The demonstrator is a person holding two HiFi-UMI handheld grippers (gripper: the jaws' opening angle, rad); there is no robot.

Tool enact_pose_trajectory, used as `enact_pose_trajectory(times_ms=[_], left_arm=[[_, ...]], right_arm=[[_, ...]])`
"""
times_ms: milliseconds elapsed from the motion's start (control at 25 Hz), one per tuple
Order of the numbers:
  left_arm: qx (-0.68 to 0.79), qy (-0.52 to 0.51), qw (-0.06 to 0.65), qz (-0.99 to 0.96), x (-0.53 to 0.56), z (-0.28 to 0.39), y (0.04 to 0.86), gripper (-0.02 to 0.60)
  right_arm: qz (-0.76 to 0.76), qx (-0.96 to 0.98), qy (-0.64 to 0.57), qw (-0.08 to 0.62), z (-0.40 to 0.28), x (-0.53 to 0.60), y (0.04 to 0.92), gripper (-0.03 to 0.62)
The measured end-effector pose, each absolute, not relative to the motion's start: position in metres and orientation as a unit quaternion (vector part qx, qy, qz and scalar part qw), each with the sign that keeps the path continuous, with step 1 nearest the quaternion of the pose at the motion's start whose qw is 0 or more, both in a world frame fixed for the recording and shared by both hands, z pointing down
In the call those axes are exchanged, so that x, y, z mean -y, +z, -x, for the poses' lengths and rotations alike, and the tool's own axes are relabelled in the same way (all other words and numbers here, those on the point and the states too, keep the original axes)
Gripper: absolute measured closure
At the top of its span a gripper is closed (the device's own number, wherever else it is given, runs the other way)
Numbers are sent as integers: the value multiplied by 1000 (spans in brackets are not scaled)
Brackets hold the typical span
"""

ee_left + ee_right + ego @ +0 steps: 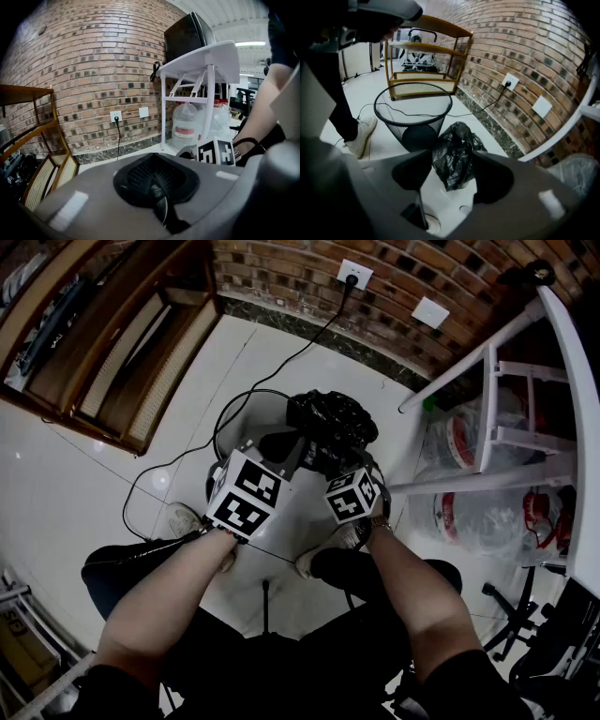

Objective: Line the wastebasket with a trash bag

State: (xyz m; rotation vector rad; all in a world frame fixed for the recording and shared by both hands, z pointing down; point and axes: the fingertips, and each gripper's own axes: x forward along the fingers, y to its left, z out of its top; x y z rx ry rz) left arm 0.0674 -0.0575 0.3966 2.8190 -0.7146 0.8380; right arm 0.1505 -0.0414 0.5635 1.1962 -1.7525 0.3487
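A black wire-mesh wastebasket [246, 407] [391, 119] stands on the white floor with nothing in it. To its right lies a crumpled black trash bag [328, 426] [454, 150]. My right gripper [339, 465] [453, 160] points steeply down with its jaws wide apart around the bag. The bag fills the gap and brushes the right pad, but I see no squeeze on it. My left gripper [281, 448] [157, 183] hovers over the basket's near side, shut, with nothing seen between its pads. Its view looks past the basket at the brick wall.
A black cord runs from the wall socket [354, 276] across the floor around the basket. A wooden shelf [122, 343] stands at the left. A white table [525, 381] with water jugs [459, 442] under it stands at the right. My shoes [183, 519] are near the basket.
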Motion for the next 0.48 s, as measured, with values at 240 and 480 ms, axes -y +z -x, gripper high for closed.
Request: enact_pose_trajectory(times_ms=[240,480], left_arm=[[199,325,54,-923,80,-90,442,578],[164,353,51,-920,91,-111,473,578]], right_arm=[[-493,707,150,484,-153,61,611,329],[-503,695,176,482,-163,78,649,329]])
